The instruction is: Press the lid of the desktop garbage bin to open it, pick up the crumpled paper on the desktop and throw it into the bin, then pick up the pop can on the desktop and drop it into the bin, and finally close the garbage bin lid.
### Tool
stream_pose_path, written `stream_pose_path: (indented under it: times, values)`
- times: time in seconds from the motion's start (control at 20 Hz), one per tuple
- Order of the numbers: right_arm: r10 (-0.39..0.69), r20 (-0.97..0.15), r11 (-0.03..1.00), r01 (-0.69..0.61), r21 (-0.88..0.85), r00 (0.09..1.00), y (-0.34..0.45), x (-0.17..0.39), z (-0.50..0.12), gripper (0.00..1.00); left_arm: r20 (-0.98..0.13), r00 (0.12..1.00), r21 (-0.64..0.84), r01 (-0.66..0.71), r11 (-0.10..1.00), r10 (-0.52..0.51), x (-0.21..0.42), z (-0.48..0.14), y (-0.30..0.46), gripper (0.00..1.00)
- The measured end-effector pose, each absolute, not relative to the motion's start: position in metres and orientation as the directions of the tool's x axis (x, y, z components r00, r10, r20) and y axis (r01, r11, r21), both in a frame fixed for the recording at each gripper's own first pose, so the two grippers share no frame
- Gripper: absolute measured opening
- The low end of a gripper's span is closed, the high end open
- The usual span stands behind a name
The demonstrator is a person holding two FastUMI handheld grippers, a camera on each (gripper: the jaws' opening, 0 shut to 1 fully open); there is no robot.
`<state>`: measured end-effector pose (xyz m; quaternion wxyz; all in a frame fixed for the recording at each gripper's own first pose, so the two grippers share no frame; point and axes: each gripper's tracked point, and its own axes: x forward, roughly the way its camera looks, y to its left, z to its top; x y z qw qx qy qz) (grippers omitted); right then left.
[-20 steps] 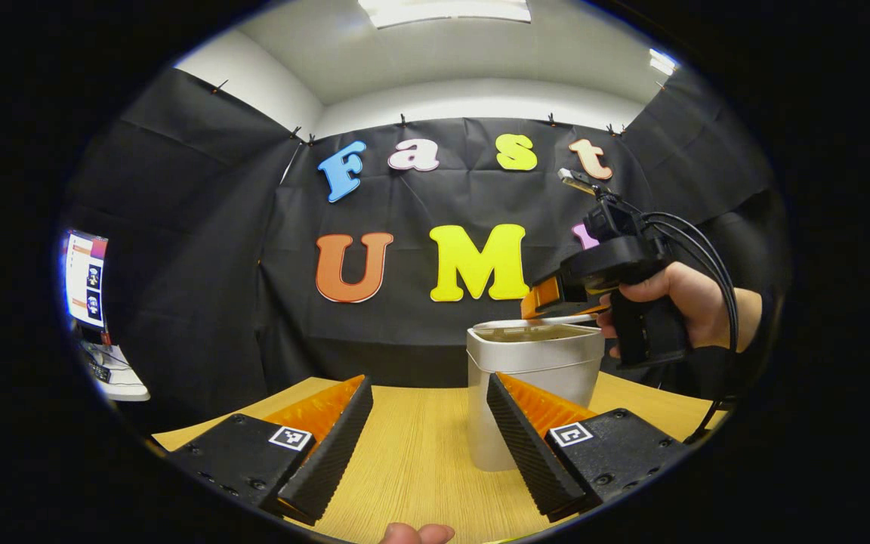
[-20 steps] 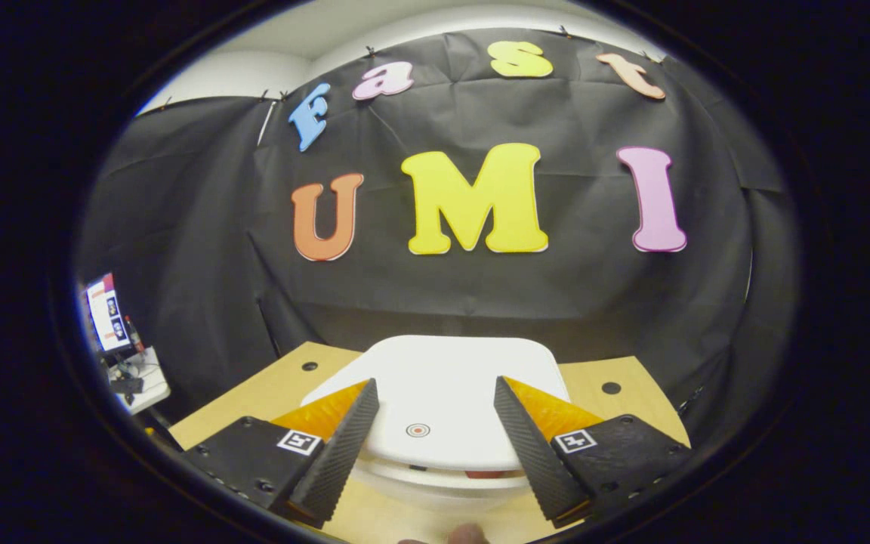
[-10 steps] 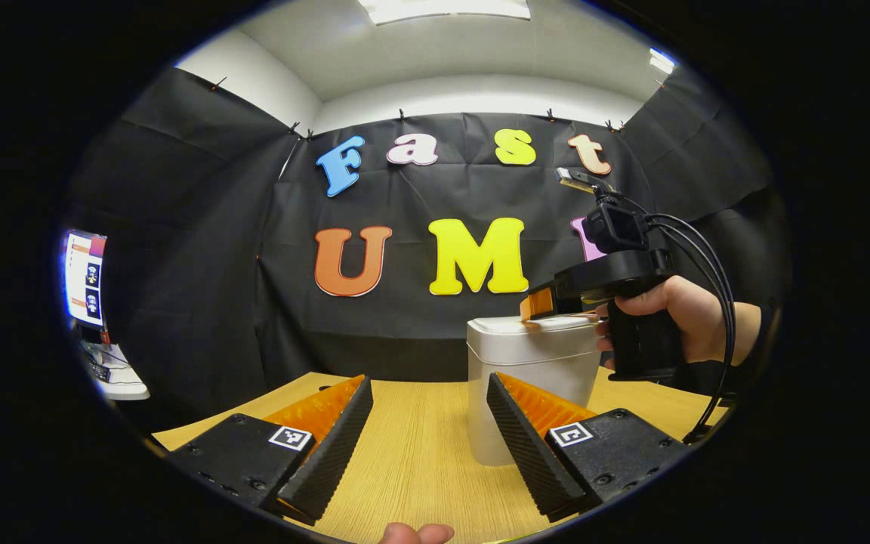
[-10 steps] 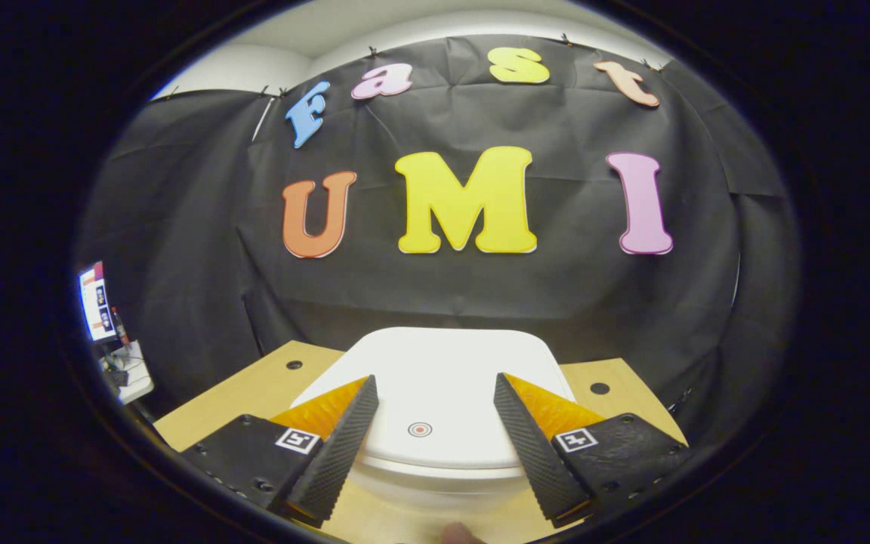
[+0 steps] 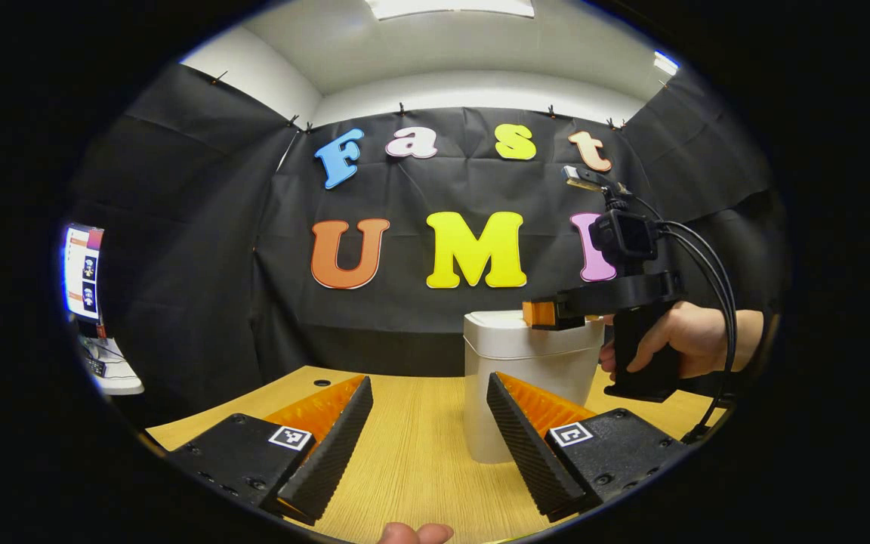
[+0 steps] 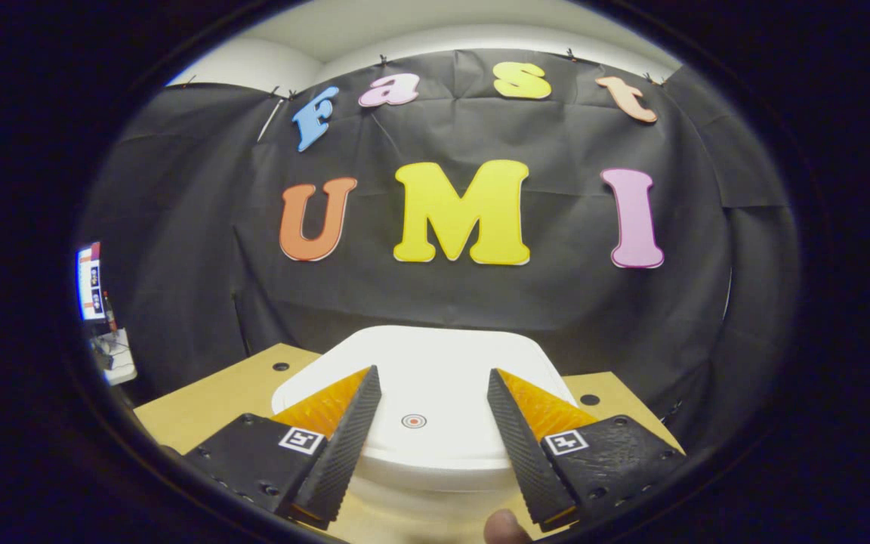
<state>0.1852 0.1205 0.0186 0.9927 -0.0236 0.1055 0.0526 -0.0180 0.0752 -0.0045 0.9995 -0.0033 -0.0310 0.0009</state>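
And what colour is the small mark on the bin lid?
Red, a ring mark on the white lid; right gripper view.

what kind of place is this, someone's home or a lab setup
Most likely a staged recording booth, not a home: black cloth walls, a bare wooden table holding a lone white bin, and a lit monitor off to the side.

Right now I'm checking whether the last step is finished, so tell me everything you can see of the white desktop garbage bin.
The white desktop garbage bin stands upright on the light wooden table, a smooth plastic-looking box with rounded corners. Its flat lid lies level and closed, with a small red ring mark near its front edge. The right gripper hangs open just above the lid; whether it touches cannot be told. The left gripper, open, is nearer the camera, apart from the bin.
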Motion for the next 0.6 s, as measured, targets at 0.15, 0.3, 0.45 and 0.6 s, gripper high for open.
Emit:
stream_pose_path:
  times: [0.15, 0.3, 0.45, 0.6]
  values:
    - [0.136, -0.238, 0.988, -0.15, -0.04, 0.962, 0.122, 0.185, 0.018, 0.92, 0.061, 0.998, -0.023, -0.003, 1.0, 0.004, -0.016, -0.005, 0.074, 0.98]
    - [0.141, -0.202, 0.989, -0.145, -0.005, 0.969, 0.12, 0.182, 0.032, 0.89, 0.056, 0.998, -0.031, -0.015, 0.999, 0.016, -0.017, -0.002, 0.073, 0.98]
    - [0.146, -0.161, 0.989, -0.148, 0.001, 0.976, 0.121, 0.183, 0.037, 0.93, 0.06, 0.998, -0.014, -0.032, 0.999, 0.032, -0.015, 0.0, 0.075, 0.98]
    - [0.156, -0.124, 0.987, -0.15, 0.053, 0.98, 0.108, 0.177, 0.049, 0.98, 0.08, 0.996, 0.007, -0.043, 0.999, 0.042, -0.017, 0.007, 0.074, 0.98]
